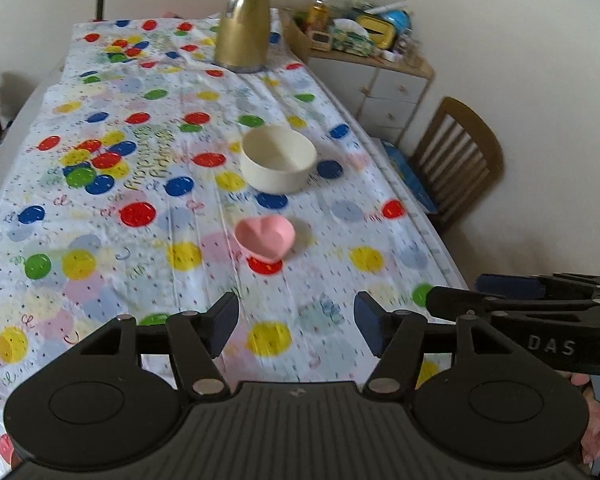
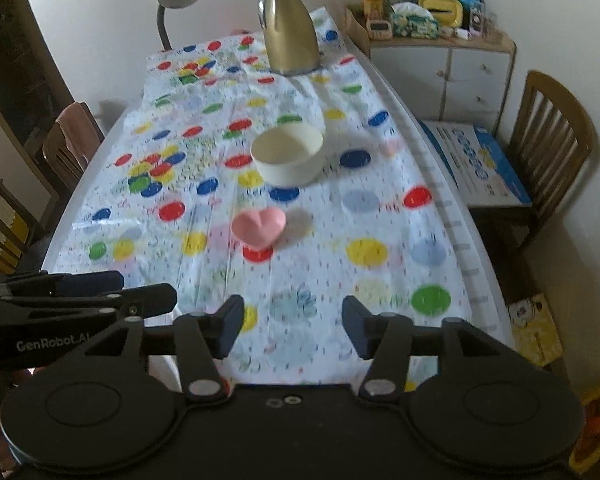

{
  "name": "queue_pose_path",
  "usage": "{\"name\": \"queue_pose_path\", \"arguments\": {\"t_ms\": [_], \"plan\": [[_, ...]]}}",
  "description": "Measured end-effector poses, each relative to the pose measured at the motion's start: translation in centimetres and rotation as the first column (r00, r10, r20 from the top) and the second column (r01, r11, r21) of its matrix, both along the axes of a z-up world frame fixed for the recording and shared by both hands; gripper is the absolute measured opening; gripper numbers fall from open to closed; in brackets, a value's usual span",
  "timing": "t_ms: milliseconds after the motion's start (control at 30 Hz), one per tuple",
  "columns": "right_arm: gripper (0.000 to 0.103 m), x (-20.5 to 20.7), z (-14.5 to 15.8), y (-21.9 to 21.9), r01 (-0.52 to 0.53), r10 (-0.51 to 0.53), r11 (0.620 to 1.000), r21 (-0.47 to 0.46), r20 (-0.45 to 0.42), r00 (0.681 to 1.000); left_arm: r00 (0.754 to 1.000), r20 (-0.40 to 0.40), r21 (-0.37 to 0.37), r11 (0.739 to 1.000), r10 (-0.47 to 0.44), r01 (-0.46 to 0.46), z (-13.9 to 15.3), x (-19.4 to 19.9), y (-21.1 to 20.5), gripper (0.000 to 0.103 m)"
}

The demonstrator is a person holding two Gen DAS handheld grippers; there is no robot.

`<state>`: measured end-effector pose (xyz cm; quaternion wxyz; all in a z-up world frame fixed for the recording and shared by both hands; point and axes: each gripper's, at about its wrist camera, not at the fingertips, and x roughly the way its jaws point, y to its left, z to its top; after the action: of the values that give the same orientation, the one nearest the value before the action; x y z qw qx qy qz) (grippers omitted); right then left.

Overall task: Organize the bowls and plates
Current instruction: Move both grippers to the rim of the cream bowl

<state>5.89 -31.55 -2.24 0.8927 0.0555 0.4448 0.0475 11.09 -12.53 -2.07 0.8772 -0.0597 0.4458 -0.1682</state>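
Now: both jaws spread, empty | next: pinch pink heart bowl (image 1: 265,237) rim, nest into cream bowl (image 1: 279,164) mid-counter

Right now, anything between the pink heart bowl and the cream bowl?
Nothing. Only bare balloon-print tablecloth lies between the pink heart bowl and the cream bowl; the two stand apart. Both wrist views show it, the right wrist view most squarely.

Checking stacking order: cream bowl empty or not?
Empty. The cream bowl stands upright on the tablecloth; both views show its bare inner wall and floor, nothing inside. The pink bowl sits apart, nearer the camera.
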Motion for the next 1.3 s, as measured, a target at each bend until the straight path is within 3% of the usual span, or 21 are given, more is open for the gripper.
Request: {"name": "queue_pose_path", "arguments": {"t_ms": [167, 233, 333, 500, 833, 1133, 1300], "plan": [[0.081, 2.9, 0.5, -0.9, -0.036, 0.037, 0.999, -0.017, 0.029, 0.999, 0.997, -0.004, 0.004, 0.997, 0.076, -0.076, 0.0, 2.6, -0.5, 0.070], [0.083, 4.1, 0.6, -1.3, -0.060, 0.061, 0.998, -0.019, 0.038, 0.997, 0.994, -0.008, -0.003, 0.994, 0.106, -0.106, -0.1, 3.6, -0.7, 0.071], [0.089, 6.1, 0.7, -1.9, -0.098, 0.099, 0.995, -0.023, 0.049, 0.994, 0.989, -0.010, -0.020, 0.989, 0.147, -0.147, -0.3, 5.2, -1.1, 0.080], [0.100, 9.6, 0.3, -3.0, -0.151, 0.153, 0.988, -0.023, 0.067, 0.986, 0.979, -0.011, -0.003, 0.979, 0.204, -0.204, -1.0, 8.3, -2.3, 0.081], [0.101, 17.8, -2.6, -4.4, -0.187, 0.188, 0.982, -0.035, 0.020, 0.982, 0.948, -0.019, 0.009, 0.949, 0.317, -0.316, -3.2, 15.7, -3.2, 0.081], [0.098, 24.3, -5.9, -5.0, -0.181, 0.180, 0.983, -0.033, -0.020, 0.983, 0.925, -0.083, 0.035, 0.929, 0.371, -0.370, -6.6, 20.9, -3.2, 0.081], [0.089, 26.8, -7.9, -4.8, -0.173, 0.172, 0.985, -0.018, -0.073, 0.982, 0.907, -0.110, 0.066, 0.914, 0.406, -0.401, -8.4, 22.9, -3.4, 0.081]]}}
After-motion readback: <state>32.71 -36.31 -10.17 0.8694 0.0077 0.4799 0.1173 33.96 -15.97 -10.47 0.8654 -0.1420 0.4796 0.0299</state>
